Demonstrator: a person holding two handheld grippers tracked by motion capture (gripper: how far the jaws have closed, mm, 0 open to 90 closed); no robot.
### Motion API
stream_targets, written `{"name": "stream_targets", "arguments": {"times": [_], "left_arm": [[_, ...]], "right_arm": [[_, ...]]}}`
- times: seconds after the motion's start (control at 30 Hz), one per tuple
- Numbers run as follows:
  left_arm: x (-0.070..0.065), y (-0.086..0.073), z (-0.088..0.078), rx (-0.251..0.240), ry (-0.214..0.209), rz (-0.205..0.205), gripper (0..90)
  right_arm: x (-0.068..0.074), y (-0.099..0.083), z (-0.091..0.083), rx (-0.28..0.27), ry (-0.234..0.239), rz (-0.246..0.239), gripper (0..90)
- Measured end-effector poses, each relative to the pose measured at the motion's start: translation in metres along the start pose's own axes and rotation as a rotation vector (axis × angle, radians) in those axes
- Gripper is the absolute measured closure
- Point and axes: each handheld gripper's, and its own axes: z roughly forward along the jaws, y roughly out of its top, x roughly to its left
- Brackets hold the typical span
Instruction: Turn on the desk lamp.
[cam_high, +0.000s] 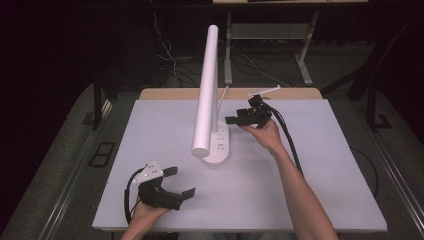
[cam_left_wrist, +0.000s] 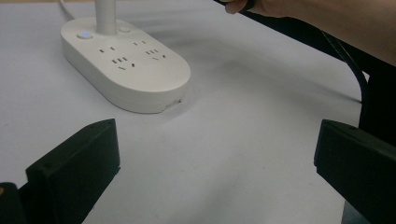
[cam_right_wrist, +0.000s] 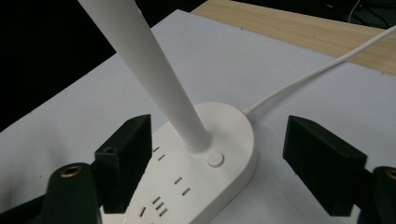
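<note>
Nearest the person, the left tool (cam_high: 180, 182) rests low over the front left part of the pale worktop (cam_high: 310, 190), its jaws spread wide apart with nothing between them; in the left gripper view only bare worktop lies between the two black jaws. Beyond it, near the middle of the worktop, stands the white lamp base (cam_high: 217, 146), an oval block with sockets and buttons on its top face, and a long white lamp stem (cam_high: 206, 90) rises from it, leaning toward the camera. Farther back and just to the right of the base, the right tool (cam_high: 235, 120) hovers with its jaws apart, straddling the base's rear end without touching it. A white cord (cam_right_wrist: 317, 74) runs from the base toward the worktop's far wooden edge (cam_high: 300, 93).
</note>
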Motion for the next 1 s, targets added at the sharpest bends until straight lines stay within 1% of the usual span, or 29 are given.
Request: {"name": "stream_targets", "arguments": {"times": [0.03, 0.07, 0.1, 0.27, 0.47, 0.57, 0.6, 0.67, 0.87, 0.9, 0.93, 0.97, 1.0], "left_arm": [[0.000, 0.000, 0.000, 0.000, 0.000, 0.000, 0.0], [0.000, 0.000, 0.000, 0.002, 0.000, 0.001, 0.0], [0.000, 0.000, 0.000, 0.002, 0.000, 0.001, 0.0], [0.000, 0.000, -0.001, -0.002, 0.003, 0.004, 0.0], [0.000, 0.000, -0.001, 0.002, 0.001, 0.006, 0.0], [0.000, 0.000, -0.001, 0.000, -0.001, 0.005, 0.0], [0.000, 0.000, -0.001, 0.000, -0.001, 0.005, 0.0], [0.000, 0.000, -0.001, -0.001, -0.002, 0.005, 0.0], [0.000, 0.000, -0.002, -0.003, -0.002, 0.006, 0.0], [0.000, 0.000, -0.002, -0.003, -0.002, 0.006, 0.0], [0.000, 0.000, -0.002, -0.004, -0.003, 0.005, 0.0], [0.000, 0.000, -0.002, -0.004, -0.003, 0.005, 0.0], [0.000, 0.000, -0.002, -0.004, -0.003, 0.006, 0.0]], "right_arm": [[0.000, 0.000, 0.000, 0.000, 0.000, 0.000, 26.3], [0.000, 0.000, 0.002, 0.001, 0.006, 0.004, 31.1], [0.000, 0.000, 0.002, 0.001, 0.006, 0.004, 31.1], [-0.001, -0.002, 0.011, 0.006, 0.014, 0.014, 43.6], [-0.002, -0.005, 0.023, 0.030, 0.017, 0.010, 56.4], [-0.001, -0.005, 0.029, 0.028, 0.016, 0.014, 62.8], [-0.001, -0.006, 0.031, 0.029, 0.015, 0.007, 65.3], [0.001, -0.006, 0.035, 0.036, 0.009, 0.016, 70.1], [0.003, -0.008, 0.047, 0.068, 0.009, 0.012, 86.3], [0.003, -0.008, 0.047, 0.068, 0.009, 0.012, 86.3], [0.003, -0.009, 0.050, 0.079, 0.007, 0.011, 89.6], [0.003, -0.009, 0.050, 0.079, 0.007, 0.011, 89.6], [0.003, -0.011, 0.053, 0.091, 0.008, 0.008, 89.7]]}}
